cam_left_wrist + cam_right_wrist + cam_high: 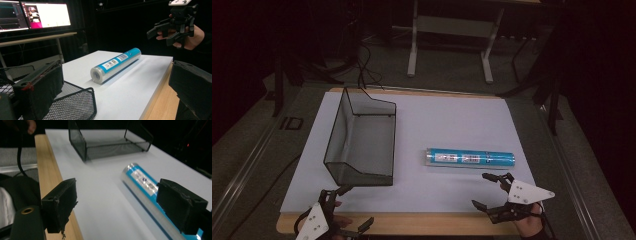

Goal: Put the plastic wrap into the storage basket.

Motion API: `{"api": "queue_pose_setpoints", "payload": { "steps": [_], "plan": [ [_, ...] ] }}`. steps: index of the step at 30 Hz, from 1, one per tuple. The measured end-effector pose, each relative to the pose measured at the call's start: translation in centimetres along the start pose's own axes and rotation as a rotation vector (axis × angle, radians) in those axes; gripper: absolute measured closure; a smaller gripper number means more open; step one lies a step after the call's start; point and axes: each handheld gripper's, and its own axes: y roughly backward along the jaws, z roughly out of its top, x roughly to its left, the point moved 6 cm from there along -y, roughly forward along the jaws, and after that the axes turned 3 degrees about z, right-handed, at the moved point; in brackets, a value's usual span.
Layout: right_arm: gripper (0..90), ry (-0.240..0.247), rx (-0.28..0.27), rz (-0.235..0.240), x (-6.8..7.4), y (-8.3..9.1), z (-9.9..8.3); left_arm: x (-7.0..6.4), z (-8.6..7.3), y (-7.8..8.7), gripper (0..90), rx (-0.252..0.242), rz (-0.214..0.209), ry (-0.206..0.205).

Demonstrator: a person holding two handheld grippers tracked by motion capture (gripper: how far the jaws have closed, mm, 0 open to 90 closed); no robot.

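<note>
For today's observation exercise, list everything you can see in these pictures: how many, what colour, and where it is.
Wire mesh tray: one, black, on the left half of the white surface.
Roll: one, teal label with clear wrap, lying on its side right of the tray.
White surface: one, covering the tabletop.
Table edge: one, light wood, along the near side.
Monitors: two, lit, on a desk beyond the table in the left gripper view.
Frame legs: white, on the floor past the table.
Left tool: one, black, open, at the near left corner.
Right tool: one, black, open, just short of the roll.
</note>
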Motion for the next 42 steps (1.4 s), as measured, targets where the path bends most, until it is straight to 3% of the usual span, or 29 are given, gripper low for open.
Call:
{"api": "queue_pose_setpoints", "payload": {
  "steps": [2, 4, 10, 16, 21, 25, 27, 35, 38, 42],
  "plan": [
    [19.6, -0.031, 0.053, 0.037, 0.2, -0.1, -0.1, 0.0, 0.0, 0.0, 0.2, -0.001, -0.004, 0.003],
    [19.6, -0.016, 0.079, 0.027, 0.3, -0.3, -0.2, 0.0, 0.0, 0.0, 0.2, 0.002, -0.005, 0.006],
    [18.6, -0.012, 0.077, 0.051, 0.6, -0.3, 0.0, 0.0, 0.0, 0.0, 0.2, -0.001, 0.003, 0.006],
    [11.3, -0.023, 0.161, 0.057, 0.8, -0.1, 0.0, 0.0, 0.1, 0.0, 0.2, 0.000, 0.004, 0.003],
    [11.1, -0.046, 0.182, 0.074, 0.3, 0.2, 0.3, 0.0, 0.0, -0.1, 0.2, 0.004, 0.009, 0.006],
    [10.4, -0.042, 0.239, 0.064, -0.1, 0.2, 0.3, 0.1, 0.0, 0.0, 0.2, 0.006, 0.013, 0.008],
    [10.4, -0.033, 0.268, 0.030, -0.3, 0.0, 0.2, 0.1, 0.1, 0.0, 0.2, 0.004, 0.013, 0.012],
    [9.9, -0.009, 0.378, 0.088, -0.6, -0.7, -0.1, 0.1, 0.0, -0.1, 0.2, 0.010, 0.017, 0.001],
    [10.0, -0.004, 0.445, 0.114, -0.8, -1.2, -0.4, 0.1, 0.0, -0.1, 0.2, 0.005, 0.013, 0.008],
    [9.9, -0.005, 0.475, 0.122, -1.2, -1.6, -0.6, 0.1, 0.0, -0.1, 0.2, 0.009, 0.018, 0.000]
  ]
}}
